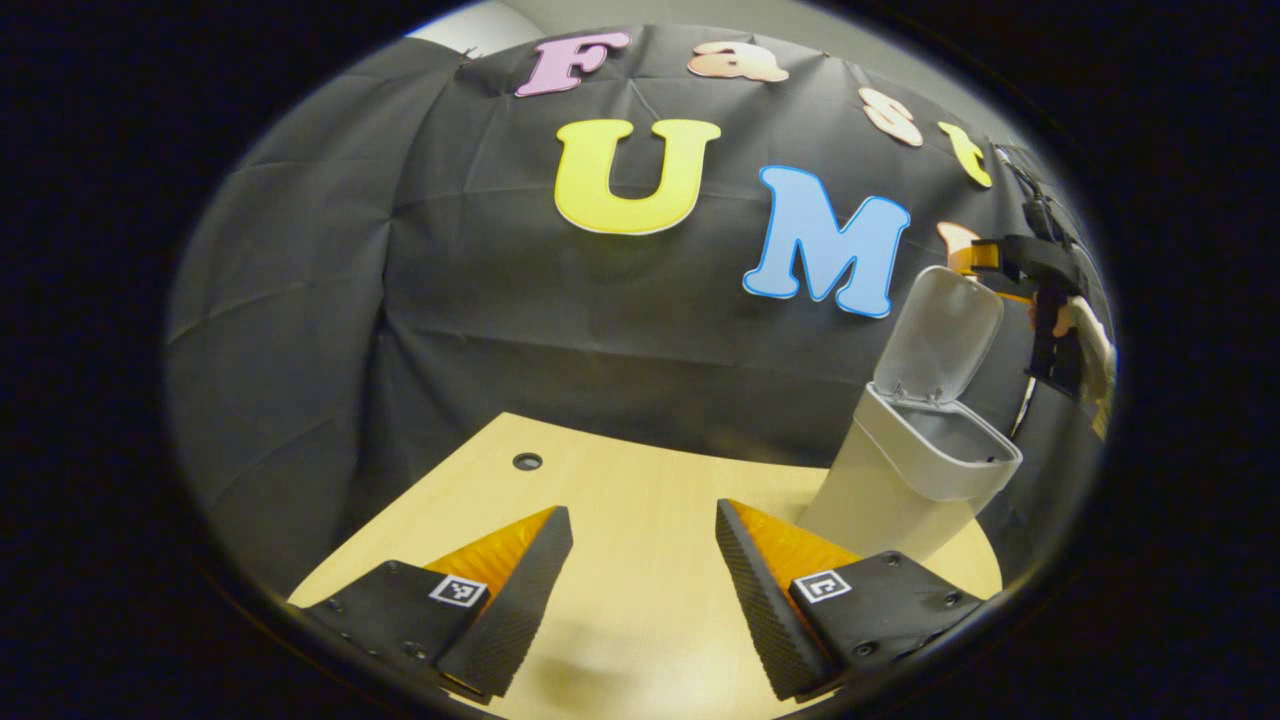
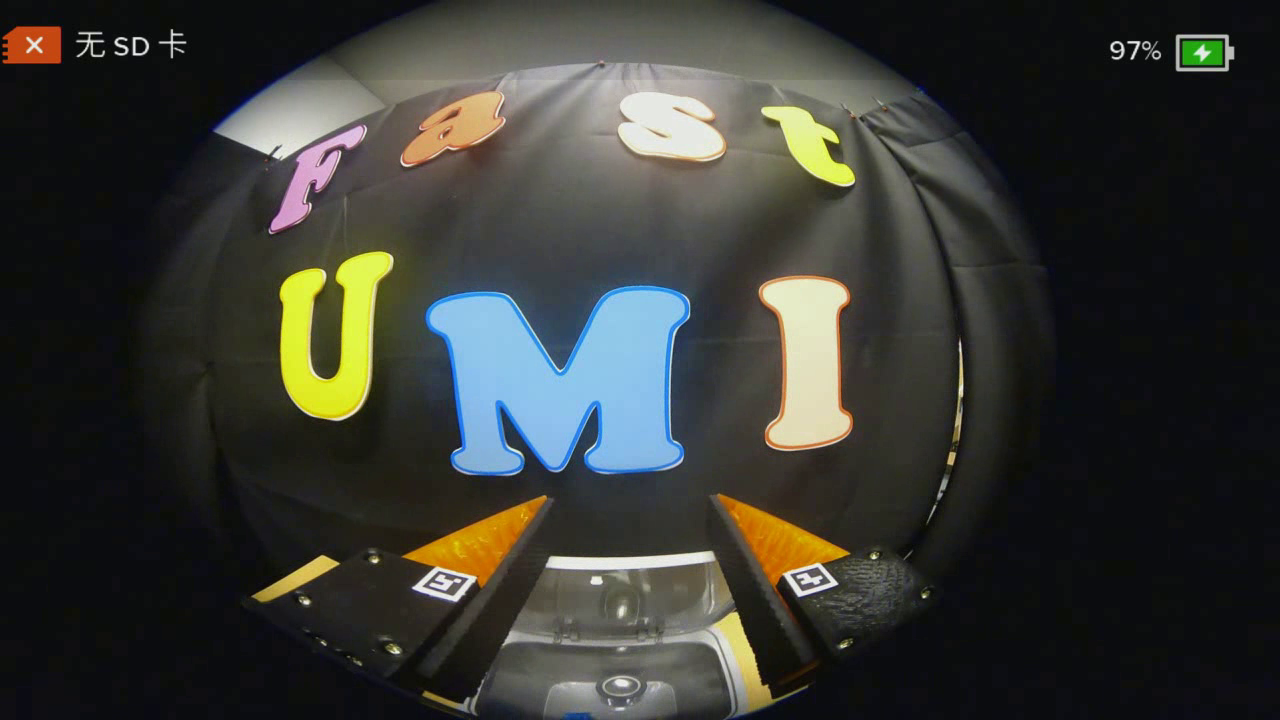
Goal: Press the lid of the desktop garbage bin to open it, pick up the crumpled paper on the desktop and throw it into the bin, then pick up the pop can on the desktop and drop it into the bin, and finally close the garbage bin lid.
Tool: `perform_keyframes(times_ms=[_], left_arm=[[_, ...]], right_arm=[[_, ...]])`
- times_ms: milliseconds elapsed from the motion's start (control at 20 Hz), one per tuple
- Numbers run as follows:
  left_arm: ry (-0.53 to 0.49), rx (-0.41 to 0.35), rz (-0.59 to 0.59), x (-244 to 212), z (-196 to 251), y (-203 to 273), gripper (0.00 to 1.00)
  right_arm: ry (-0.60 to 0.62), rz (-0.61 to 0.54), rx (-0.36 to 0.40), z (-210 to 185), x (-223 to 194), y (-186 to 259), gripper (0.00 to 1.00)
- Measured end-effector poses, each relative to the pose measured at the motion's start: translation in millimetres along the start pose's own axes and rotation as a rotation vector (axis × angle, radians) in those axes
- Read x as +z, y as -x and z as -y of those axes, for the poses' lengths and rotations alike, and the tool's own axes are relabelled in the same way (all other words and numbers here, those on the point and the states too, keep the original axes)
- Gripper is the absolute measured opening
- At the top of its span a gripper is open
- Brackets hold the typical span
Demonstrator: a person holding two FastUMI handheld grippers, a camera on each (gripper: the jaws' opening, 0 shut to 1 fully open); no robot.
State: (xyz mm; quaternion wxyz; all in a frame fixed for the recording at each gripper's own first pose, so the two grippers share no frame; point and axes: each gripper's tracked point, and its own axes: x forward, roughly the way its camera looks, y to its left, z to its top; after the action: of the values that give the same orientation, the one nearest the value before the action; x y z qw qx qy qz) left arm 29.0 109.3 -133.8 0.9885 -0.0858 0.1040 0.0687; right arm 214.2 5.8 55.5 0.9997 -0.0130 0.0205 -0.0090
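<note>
With the bin (image 1: pixel 915 470) lid (image 1: pixel 940 335) up, both my left tongs (image 1: pixel 640 590) and right tongs (image 2: pixel 630 590) gape empty, the right above the bin and liable to knock the lid shut early.

Pale wood counter (image 1: pixel 640 500) runs out toward the black cloth wall, its far edge curving round. A small dark round hole (image 1: pixel 527 461) sits near the far left corner. On the right end stands the grey garbage bin (image 1: pixel 885 475), upright, lid (image 1: pixel 938 335) tipped up open.
</note>
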Motion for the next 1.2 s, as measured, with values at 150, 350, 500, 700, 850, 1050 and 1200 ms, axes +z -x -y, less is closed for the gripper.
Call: perform_keyframes(times_ms=[150, 350, 500, 700, 850, 1050, 1200], left_arm=[[-0.001, -0.019, 0.01, 0, 12, 7, 0.95], [-0.011, -0.029, 0.026, 0, 24, 16, 0.96], [-0.025, -0.035, 0.036, 3, 33, 20, 0.96], [-0.056, -0.032, 0.061, 10, 46, 28, 0.96], [-0.049, -0.021, 0.075, 12, 56, 32, 0.96], [-0.062, -0.009, 0.077, 9, 69, 35, 0.96], [-0.074, -0.009, 0.083, 11, 78, 38, 0.96]], right_arm=[[0.001, -0.031, 0.022, 0, -19, 31, 0.96], [0.032, -0.079, 0.035, -1, -53, 63, 0.96], [0.027, -0.12, 0.052, -3, -78, 78, 1.0], [0.015, -0.163, 0.08, -4, -109, 89, 0.96], [0.013, -0.197, 0.099, -9, -128, 99, 0.96], [0.007, -0.238, 0.114, -10, -149, 103, 0.96], [0.019, -0.267, 0.13, -11, -165, 107, 0.96]])
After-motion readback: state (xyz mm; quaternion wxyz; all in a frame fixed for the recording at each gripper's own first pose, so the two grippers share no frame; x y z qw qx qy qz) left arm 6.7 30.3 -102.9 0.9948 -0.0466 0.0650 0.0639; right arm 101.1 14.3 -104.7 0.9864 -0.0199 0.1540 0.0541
